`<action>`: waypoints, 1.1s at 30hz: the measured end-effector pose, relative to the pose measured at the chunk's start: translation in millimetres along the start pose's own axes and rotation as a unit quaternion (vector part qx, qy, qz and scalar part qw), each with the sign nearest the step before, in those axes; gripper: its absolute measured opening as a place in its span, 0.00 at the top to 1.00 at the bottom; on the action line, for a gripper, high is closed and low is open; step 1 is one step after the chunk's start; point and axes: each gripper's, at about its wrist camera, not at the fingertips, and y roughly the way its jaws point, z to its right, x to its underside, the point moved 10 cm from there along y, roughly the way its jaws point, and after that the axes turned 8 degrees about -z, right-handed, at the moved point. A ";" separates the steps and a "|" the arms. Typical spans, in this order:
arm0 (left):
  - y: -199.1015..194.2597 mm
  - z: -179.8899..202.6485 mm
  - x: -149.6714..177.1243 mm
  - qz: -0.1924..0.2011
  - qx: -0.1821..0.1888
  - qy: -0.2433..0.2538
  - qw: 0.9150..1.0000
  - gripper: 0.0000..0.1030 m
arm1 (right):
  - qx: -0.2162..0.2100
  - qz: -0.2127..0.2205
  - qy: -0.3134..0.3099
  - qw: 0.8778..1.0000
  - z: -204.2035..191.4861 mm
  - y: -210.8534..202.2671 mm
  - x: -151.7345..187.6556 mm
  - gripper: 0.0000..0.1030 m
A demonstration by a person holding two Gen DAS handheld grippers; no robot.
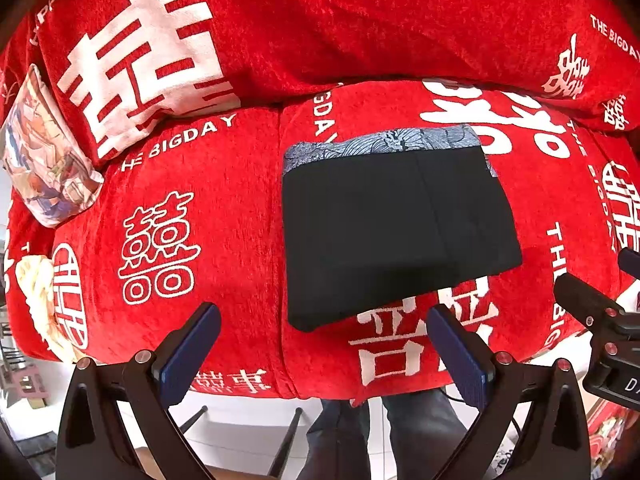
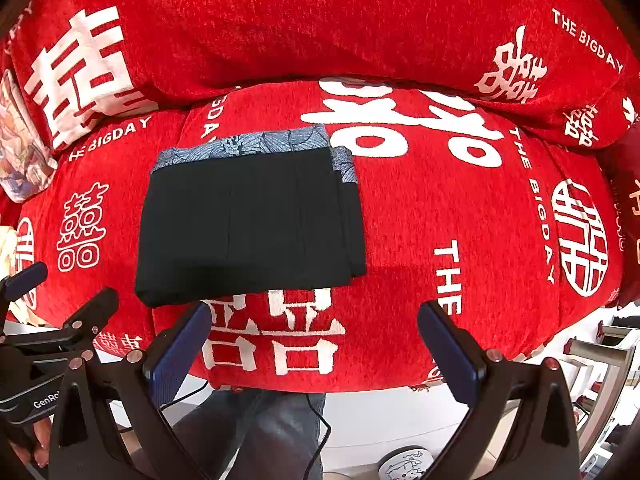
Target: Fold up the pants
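Black cloth pants point(image 1: 396, 228), blue-patterned waistband at 12 o'clock, folded into a compact rectangle on red printed sofa cover point(image 1: 224, 208); left tool point(image 1: 320, 344) and right tool point(image 2: 314, 342) released, empty, apparently finished.

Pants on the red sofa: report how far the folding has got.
Done: the black pants lie as a compact folded rectangle on the red sofa cover, patterned waistband at the far edge. In hand: nothing; the left gripper and right gripper are both open, short of the cloth. Left: at most another fold or tidying.
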 end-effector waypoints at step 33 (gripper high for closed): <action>-3.0 7.7 -1.4 -0.001 0.016 -0.005 1.000 0.00 | 0.000 -0.006 0.005 1.000 1.4 -0.3 4.8 0.00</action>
